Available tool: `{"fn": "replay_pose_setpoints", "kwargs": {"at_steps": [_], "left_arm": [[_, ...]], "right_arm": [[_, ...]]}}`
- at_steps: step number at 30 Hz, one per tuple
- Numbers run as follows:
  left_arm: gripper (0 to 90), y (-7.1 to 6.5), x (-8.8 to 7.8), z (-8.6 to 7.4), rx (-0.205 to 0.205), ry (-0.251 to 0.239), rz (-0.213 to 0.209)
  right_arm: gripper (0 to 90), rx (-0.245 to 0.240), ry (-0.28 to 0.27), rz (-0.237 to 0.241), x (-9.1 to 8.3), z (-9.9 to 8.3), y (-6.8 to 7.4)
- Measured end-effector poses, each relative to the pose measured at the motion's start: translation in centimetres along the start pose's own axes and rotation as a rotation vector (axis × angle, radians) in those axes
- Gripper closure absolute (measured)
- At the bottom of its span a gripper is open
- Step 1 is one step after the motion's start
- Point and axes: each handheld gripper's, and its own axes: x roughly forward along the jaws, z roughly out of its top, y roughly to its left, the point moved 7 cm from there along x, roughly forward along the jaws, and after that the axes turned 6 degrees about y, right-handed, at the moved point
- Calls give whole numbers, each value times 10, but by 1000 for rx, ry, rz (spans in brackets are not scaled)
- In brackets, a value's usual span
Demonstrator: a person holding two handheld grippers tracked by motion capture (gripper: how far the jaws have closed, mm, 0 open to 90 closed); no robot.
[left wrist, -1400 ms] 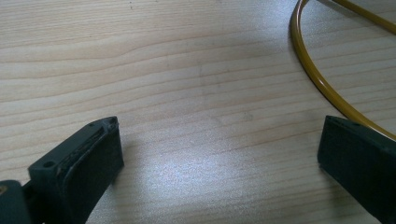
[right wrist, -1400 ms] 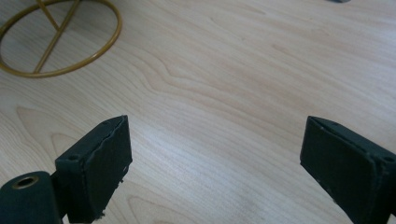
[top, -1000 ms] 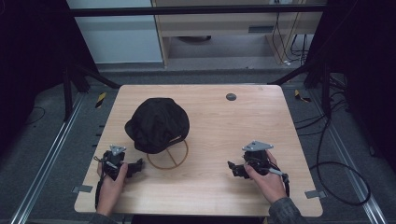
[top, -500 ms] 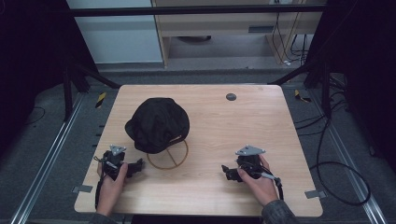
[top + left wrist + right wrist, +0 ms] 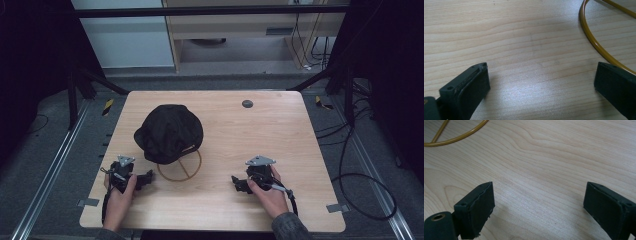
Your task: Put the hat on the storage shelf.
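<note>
Left gripper: we hold it spread wide, empty, near the desk's front-left corner, beside the ring.
Right gripper: spread wide, empty, near the front edge.
Cap: resting on the ring.

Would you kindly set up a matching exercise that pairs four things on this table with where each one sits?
Things:
1. black cap
2. yellow ring
3. small dark disc
4. right hand-held gripper

Places:
A. near the table's far edge, right of centre
B. near the front edge, right of the ring, jaws open over bare wood
C. left of centre, lying over the ring's far part
D. flat on the wood, partly under the cap, between the two grippers

Pairs: 1-C, 2-D, 3-A, 4-B
</note>
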Motion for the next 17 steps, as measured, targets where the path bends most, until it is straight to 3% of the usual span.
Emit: {"fn": "replay_pose_setpoints", "kwargs": {"at_steps": [4,10,17], "left_arm": [[0,0,0,0,1,0,0],[0,0,0,0,1,1,-1],[0,1,0,0,1,0,-3]], "right_arm": [[98,12,18,-5,4,-1,2],[81,-39,18,-55,9,-1,4],[66,-36,23,-56,10,-1,5]]}}
